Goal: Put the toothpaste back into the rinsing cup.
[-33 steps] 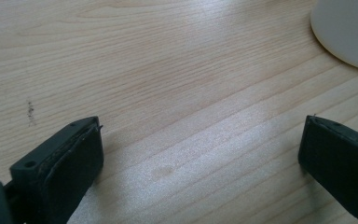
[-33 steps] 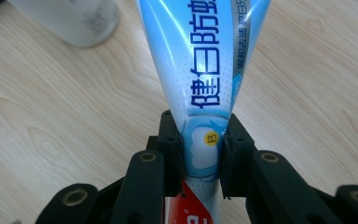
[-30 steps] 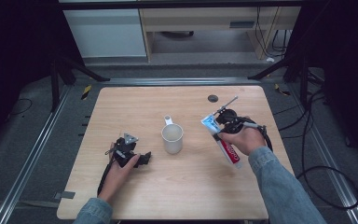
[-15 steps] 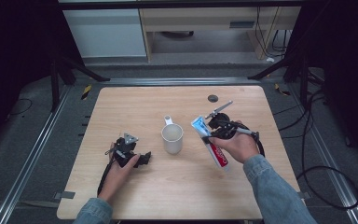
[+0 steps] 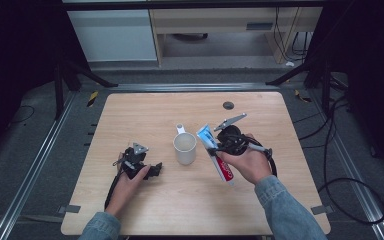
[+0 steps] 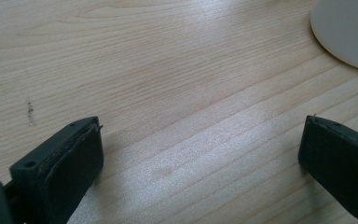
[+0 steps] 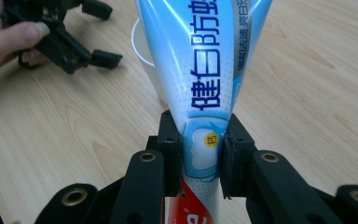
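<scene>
A pale wooden tabletop [image 5: 145, 115] with rounded corners stands on a dark grey floor [image 5: 25, 165], framed by metal rails; beyond it sit a white cabinet [image 5: 115, 37] and a light wooden shelf unit [image 5: 220, 25], with black cables [image 5: 340, 165] trailing on the floor. A white mug [image 5: 185, 147] stands near the middle of the tabletop, its handle turned to the far side.

Just right of the mug, the right gripper [image 5: 219, 146] has its jaws clamped on a toothpaste tube [image 5: 217, 155], lifted off the wood. The tube's long axis runs slantwise: its flat blue crimped end points up and toward the mug's rim, its red end points down toward the person. In the right gripper view the tube [image 7: 200, 70] rises from between the pads, widening toward the mug [image 7: 142, 42].

Left of the mug, the left gripper [image 5: 152, 170] rests on the tabletop, its jaws wide apart and empty, aimed at the mug [image 6: 349, 32].
</scene>
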Available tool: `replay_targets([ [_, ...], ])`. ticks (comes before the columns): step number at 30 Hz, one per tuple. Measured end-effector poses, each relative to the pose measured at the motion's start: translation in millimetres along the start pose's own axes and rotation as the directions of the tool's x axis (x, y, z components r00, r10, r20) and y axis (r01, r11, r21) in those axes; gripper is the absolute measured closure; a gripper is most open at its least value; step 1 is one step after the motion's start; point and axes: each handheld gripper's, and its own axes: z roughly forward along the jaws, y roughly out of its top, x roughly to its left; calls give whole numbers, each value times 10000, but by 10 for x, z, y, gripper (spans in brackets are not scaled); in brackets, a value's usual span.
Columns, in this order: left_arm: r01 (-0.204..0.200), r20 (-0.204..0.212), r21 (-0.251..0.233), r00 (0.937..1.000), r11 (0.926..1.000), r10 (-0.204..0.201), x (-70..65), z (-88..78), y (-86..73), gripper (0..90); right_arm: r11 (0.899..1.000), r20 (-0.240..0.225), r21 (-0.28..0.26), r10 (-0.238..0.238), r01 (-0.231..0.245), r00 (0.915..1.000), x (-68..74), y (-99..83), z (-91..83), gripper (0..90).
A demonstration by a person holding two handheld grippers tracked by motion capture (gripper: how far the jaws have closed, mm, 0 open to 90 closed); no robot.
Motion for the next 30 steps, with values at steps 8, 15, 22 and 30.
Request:
replay_targets([
  [8, 2, 3, 3, 10000, 10000, -2, 0, 0, 0, 0, 9961, -70, -867, 170, -175, 9998, 48, 43, -31, 733],
  [15, -27, -1, 5, 10000, 10000, 27, 2, 0, 1, 0, 9860, -47, -1654, 196, -201, 9998, 76, 96, -88, 732],
  [22, -29, 3, 6, 10000, 10000, 29, 2, 0, 1, 0, 9772, 76, -2119, 169, -149, 9998, 87, 131, -125, 732],
  [30, -32, 2, 5, 10000, 10000, 32, 2, 0, 1, 0, 9637, 307, -2663, 276, -185, 9991, 60, 159, -142, 732],
])
